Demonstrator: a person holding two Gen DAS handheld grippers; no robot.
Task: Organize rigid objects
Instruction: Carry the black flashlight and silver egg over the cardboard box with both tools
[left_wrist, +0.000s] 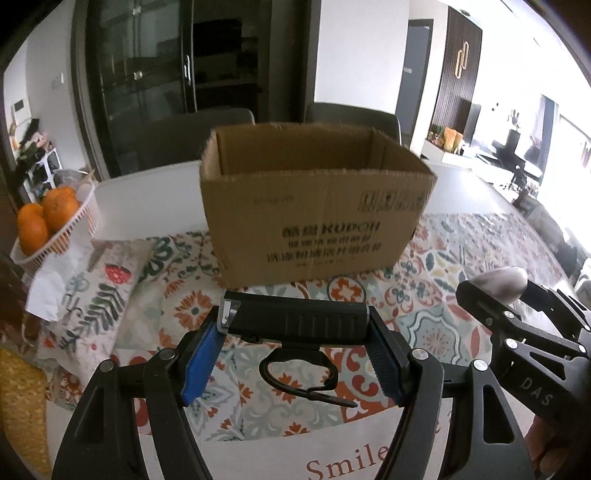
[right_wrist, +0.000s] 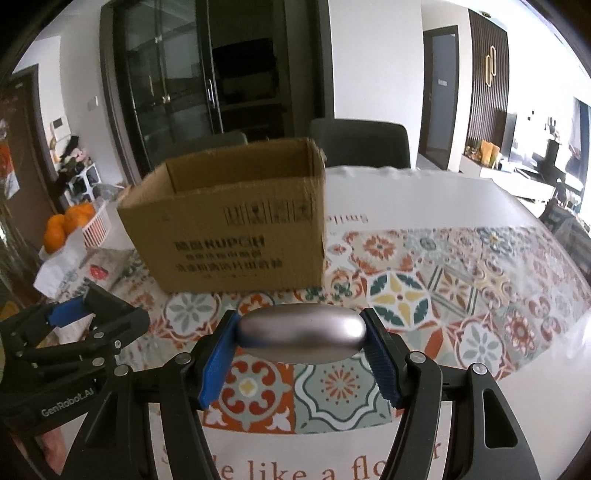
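One cardboard box (left_wrist: 314, 206) stands open at frame center on the patterned cloth (left_wrist: 443, 295). Below it, the left gripper (left_wrist: 295, 325) clamps one black flashlight (left_wrist: 295, 319); the right gripper (right_wrist: 301, 334) clamps one silver oval (right_wrist: 301, 334). Three oranges (left_wrist: 44, 218) sit at left.

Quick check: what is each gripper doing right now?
Left gripper: shut on the black flashlight.
Right gripper: shut on the silver oval bar.

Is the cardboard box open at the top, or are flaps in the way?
Open. The cardboard box stands upright, its inner walls visible from above, with no flaps covering the rim. Its floor is hidden, so contents cannot be told.
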